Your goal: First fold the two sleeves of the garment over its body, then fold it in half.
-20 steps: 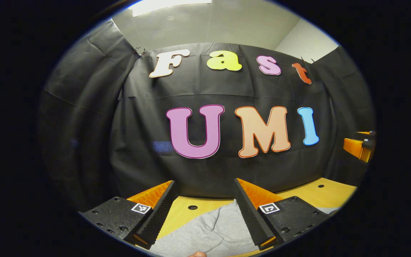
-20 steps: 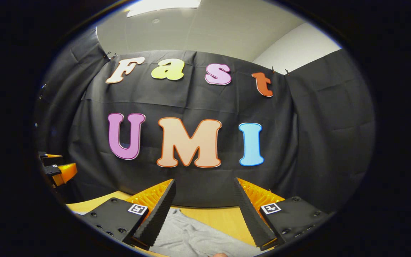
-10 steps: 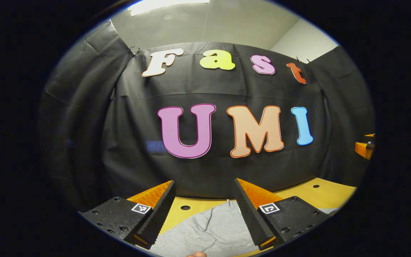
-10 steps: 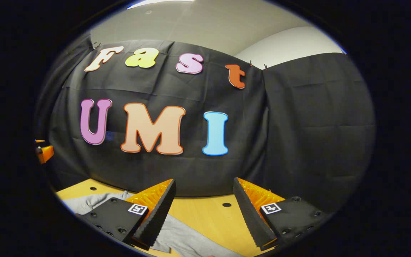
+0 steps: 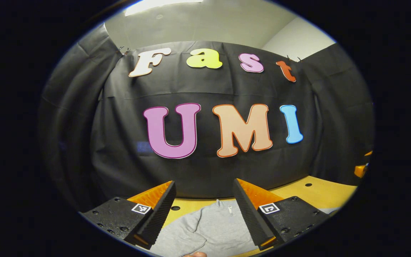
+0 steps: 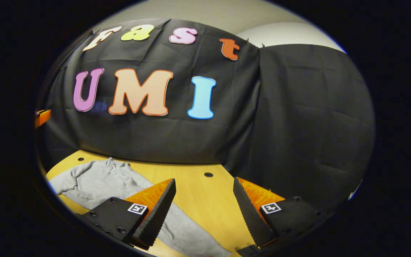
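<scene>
A grey garment lies on the wooden table, its collar with a small zip pointing at the back wall. My left gripper hovers over it, open, nothing between the fingers. In the right gripper view the garment's body lies spread at the left, and one sleeve runs down toward me between the fingers. My right gripper is open above the table, just right of the body and over that sleeve. Whether either gripper touches cloth is hidden.
The tabletop has small round holes and ends at the black cloth wall behind. The other gripper peeks in at the right edge of the left gripper view and at the left edge of the right gripper view.
The right gripper has swung rightward and tipped down, bringing the table, the garment's body and the sleeve into sight. The left gripper has turned slightly right. Both stay open.
</scene>
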Demonstrator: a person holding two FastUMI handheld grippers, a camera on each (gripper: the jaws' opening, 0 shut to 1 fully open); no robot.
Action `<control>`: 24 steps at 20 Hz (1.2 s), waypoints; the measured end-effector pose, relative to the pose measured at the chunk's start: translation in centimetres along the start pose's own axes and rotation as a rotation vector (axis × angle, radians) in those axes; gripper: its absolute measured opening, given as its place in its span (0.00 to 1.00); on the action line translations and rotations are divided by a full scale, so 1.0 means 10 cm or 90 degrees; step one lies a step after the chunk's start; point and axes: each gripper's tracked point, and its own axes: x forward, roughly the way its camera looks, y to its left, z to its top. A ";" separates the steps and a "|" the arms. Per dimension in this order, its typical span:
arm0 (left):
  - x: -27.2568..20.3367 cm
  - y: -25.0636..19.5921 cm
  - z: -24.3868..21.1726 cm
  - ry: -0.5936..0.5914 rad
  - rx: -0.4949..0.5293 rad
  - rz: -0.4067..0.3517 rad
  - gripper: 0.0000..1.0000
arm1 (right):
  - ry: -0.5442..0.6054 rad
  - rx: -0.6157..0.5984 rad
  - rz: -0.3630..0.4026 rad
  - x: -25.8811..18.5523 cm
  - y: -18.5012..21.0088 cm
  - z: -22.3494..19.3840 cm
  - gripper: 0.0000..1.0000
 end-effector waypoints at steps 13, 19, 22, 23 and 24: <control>0.11 -0.43 0.02 0.008 0.017 -0.025 0.93 | 0.279 0.027 0.018 -0.10 -0.38 -1.73 1.00; 0.11 -0.73 -0.02 0.019 0.021 -0.020 0.93 | 0.411 0.055 0.052 -0.20 -0.38 -2.34 1.00; 0.11 -0.86 -0.06 0.029 0.023 -0.006 0.94 | 0.439 0.047 0.084 -0.22 -0.34 -2.47 1.00; 0.11 -0.90 -0.08 0.032 0.022 0.000 0.94 | 0.446 0.041 0.093 -0.22 -0.33 -2.52 1.00; 0.10 -0.95 -0.09 0.035 0.019 0.003 0.94 | 0.455 0.034 0.102 -0.22 -0.32 -2.56 1.00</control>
